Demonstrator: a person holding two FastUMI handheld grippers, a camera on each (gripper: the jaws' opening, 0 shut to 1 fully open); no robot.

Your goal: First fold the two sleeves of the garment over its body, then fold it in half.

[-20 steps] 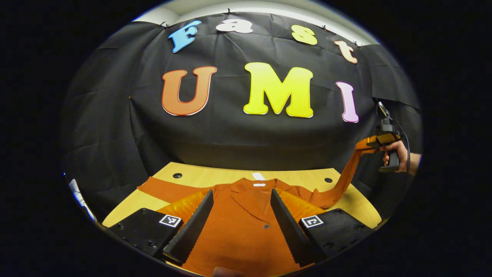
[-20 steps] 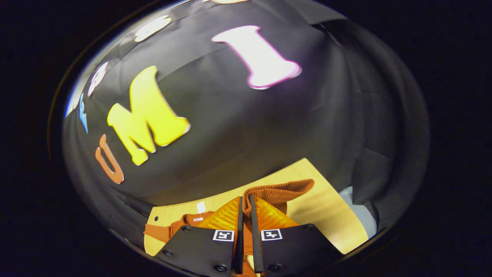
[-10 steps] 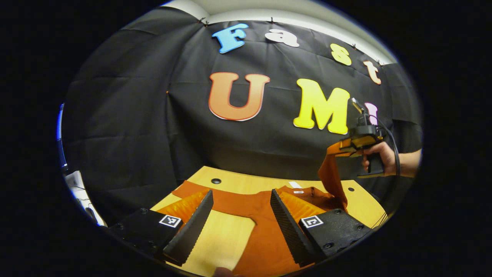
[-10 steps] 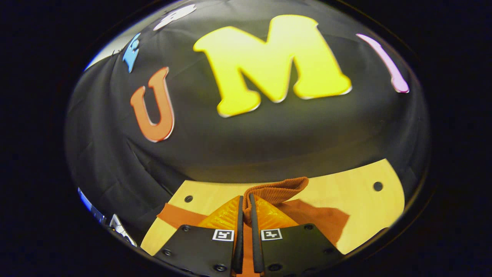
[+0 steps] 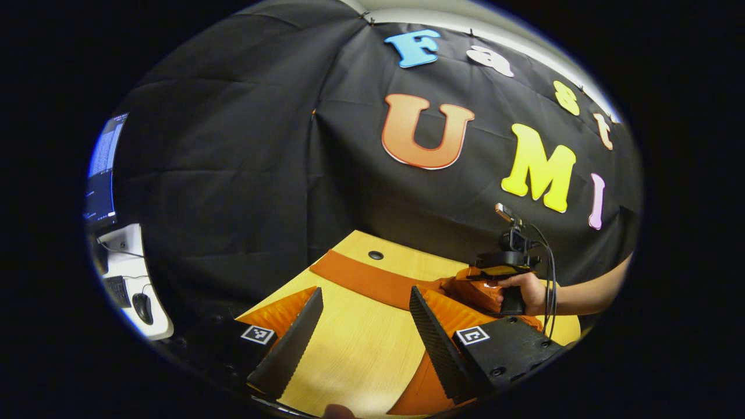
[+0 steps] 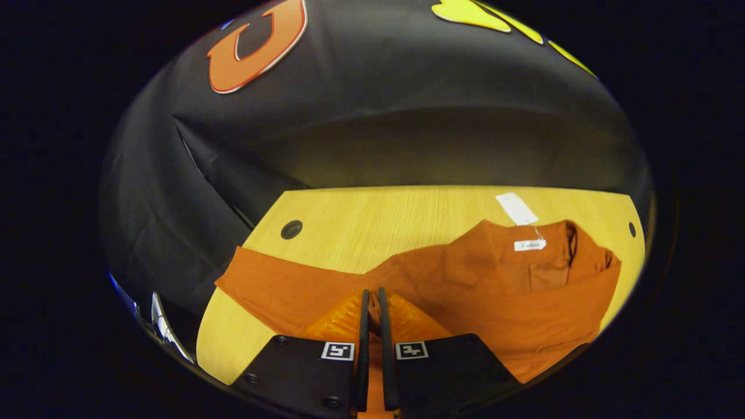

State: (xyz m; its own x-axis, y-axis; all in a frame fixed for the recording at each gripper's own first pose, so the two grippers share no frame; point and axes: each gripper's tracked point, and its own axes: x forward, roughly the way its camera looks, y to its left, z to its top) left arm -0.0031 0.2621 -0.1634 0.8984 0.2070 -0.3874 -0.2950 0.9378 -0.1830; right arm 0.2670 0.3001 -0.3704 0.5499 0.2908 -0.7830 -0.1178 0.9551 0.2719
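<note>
Lying spread on the wooden surface (image 6: 361,215), the orange garment (image 6: 495,291) is being folded: its right sleeve cuff (image 6: 372,302) is being pinched between the closed fingers of the right claw (image 6: 372,308) and held low over the body. The other sleeve (image 5: 366,279) is stretched flat, its long axis running away leftward, just ahead of the left claw (image 5: 366,302), which is being held wide and empty, the nearer one.

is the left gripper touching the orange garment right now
Apart. In the left gripper view the left gripper hangs open above the wooden table, the garment beyond its fingertips.
</note>
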